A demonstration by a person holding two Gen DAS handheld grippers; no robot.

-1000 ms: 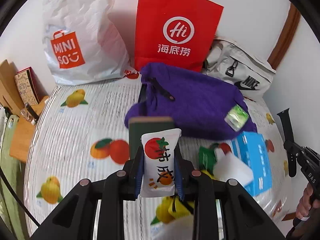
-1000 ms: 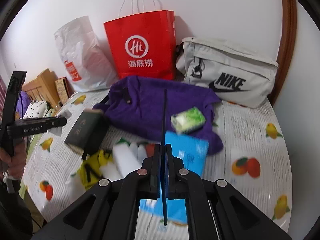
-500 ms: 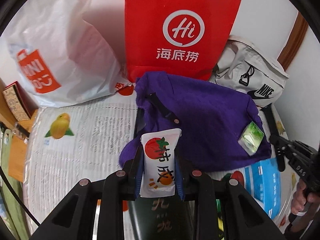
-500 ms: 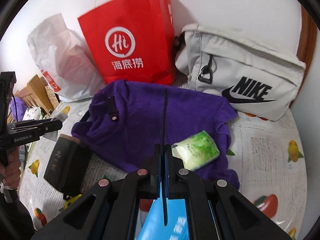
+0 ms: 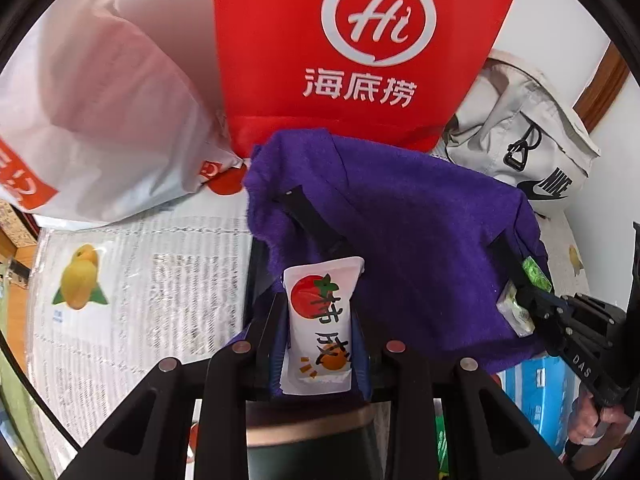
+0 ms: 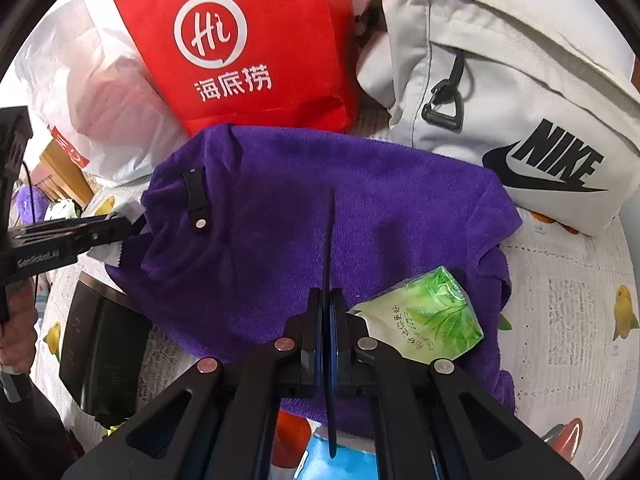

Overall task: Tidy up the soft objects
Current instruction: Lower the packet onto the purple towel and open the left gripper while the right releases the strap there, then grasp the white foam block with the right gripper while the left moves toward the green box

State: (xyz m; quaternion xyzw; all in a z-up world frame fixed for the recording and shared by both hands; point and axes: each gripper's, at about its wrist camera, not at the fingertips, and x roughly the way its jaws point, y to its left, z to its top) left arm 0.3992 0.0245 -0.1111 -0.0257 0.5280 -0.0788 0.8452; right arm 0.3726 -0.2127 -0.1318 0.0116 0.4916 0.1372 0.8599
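My left gripper (image 5: 320,344) is shut on a white snack packet (image 5: 320,328) printed with a tomato and an orange, held just above the near edge of a purple towel (image 5: 420,248). In the right wrist view the left gripper (image 6: 120,232) sits at the towel's left edge. My right gripper (image 6: 330,340) is shut on a thin dark strap (image 6: 330,240), seen edge-on over the towel (image 6: 320,208). A green tissue pack (image 6: 428,320) lies on the towel beside its right finger.
A red Haidilao paper bag (image 5: 360,52), a white Miniso plastic bag (image 5: 100,112) and a grey Nike bag (image 6: 500,80) stand behind the towel. A dark green box (image 6: 96,352) and a blue pack (image 5: 540,400) lie near the front on the fruit-print tablecloth (image 5: 140,280).
Both grippers moved forward toward the towel and bags, which now look larger. The left gripper still holds the packet; the right stays shut on the strap.
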